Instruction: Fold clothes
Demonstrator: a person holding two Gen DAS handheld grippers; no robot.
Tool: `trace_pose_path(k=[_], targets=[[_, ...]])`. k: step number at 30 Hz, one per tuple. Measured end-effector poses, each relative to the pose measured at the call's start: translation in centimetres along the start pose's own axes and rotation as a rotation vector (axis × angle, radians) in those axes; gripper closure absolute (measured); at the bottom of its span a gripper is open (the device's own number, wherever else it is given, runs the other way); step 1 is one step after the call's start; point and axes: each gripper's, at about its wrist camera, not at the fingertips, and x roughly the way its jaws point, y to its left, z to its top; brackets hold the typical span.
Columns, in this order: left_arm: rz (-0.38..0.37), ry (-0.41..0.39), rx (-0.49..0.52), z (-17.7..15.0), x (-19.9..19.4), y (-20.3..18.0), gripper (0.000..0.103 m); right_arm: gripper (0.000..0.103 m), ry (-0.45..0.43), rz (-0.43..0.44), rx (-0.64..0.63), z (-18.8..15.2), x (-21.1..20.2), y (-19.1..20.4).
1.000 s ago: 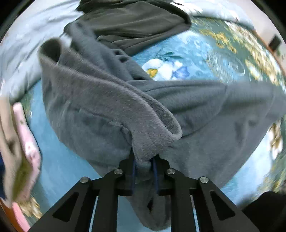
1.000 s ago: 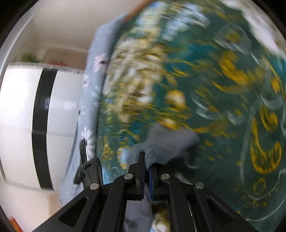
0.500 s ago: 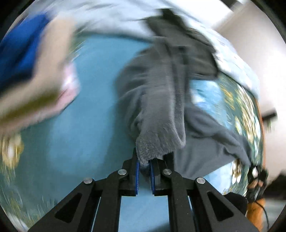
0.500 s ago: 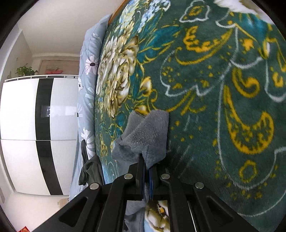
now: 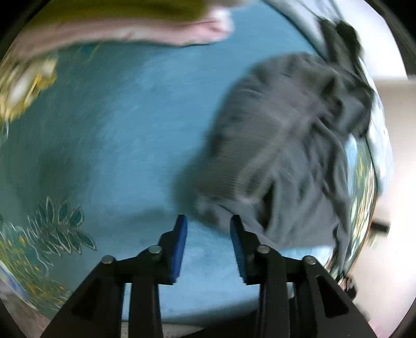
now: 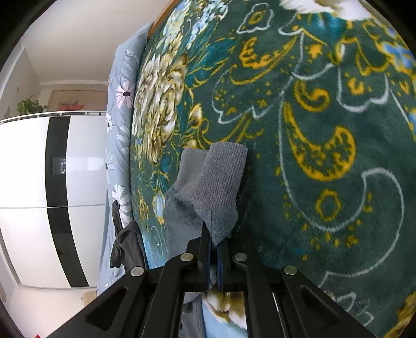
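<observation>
A grey fleece garment point(image 5: 275, 156) lies bunched on the teal floral blanket point(image 5: 117, 135), blurred by motion. My left gripper point(image 5: 208, 221) is opening; its blue pads stand apart, the cloth's edge lies just beyond the tips, and nothing is pressed between them. In the right wrist view my right gripper point(image 6: 213, 240) is shut on a folded cuff end of the grey fleece garment point(image 6: 215, 182), which stands up over the green and gold part of the blanket point(image 6: 325, 130).
A pink and olive stack of folded clothes point(image 5: 117, 23) lies at the top of the left wrist view. A darker garment point(image 6: 124, 247) hangs at the bed's side beside a pale floral sheet point(image 6: 122, 91). A white and black wardrobe point(image 6: 39, 195) stands beyond.
My left gripper swept across the blanket, rolled, and let go of the grey fleece edge; its jaws now stand apart. The right gripper kept its grip on the cuff and shifted slightly.
</observation>
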Motion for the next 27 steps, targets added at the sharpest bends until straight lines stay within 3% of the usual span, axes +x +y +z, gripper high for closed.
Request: trace_pose_path(k=[5, 7, 10, 13, 19, 21, 23, 25, 27], targets=[[0.065, -0.05, 0.163, 0.5, -1.7, -3.8, 0.06, 0.099, 0.001, -0.004, -0.007, -0.3, -0.2, 0.2], [0.005, -0.036, 0.057, 1.5, -1.7, -3.1, 0.06, 0.099, 0.002, -0.005, -0.012, -0.3, -0.1, 0.4], [0.029, -0.02, -0.076, 2.4, -1.2, -1.7, 0.06, 0.099, 0.004, -0.005, -0.012, -0.3, 0.0, 0.5], [0.088, 0.002, -0.094, 2.4, -0.3, -1.5, 0.06, 0.099, 0.008, -0.008, -0.007, -0.2, 0.2, 0.2], [0.013, 0.014, -0.269, 2.3, 0.7, 0.1, 0.06, 0.099, 0.018, -0.018, -0.008, -0.2, 0.3, -0.3], [0.016, 0.024, -0.294, 2.4, 0.9, 0.5, 0.07, 0.099, 0.021, -0.021, -0.011, -0.2, 0.4, -0.3], [0.014, 0.034, -0.327, 2.3, 1.0, 0.9, 0.096, 0.099, 0.022, -0.023, -0.012, -0.2, 0.5, -0.4], [0.02, 0.026, -0.337, 2.3, 0.7, 1.2, 0.101, 0.098, 0.024, -0.026, -0.013, -0.2, 0.6, -0.5], [0.054, 0.0, -0.28, 2.7, -0.1, 1.1, 0.103, 0.098, 0.027, -0.031, -0.014, -0.2, 0.6, -0.5]])
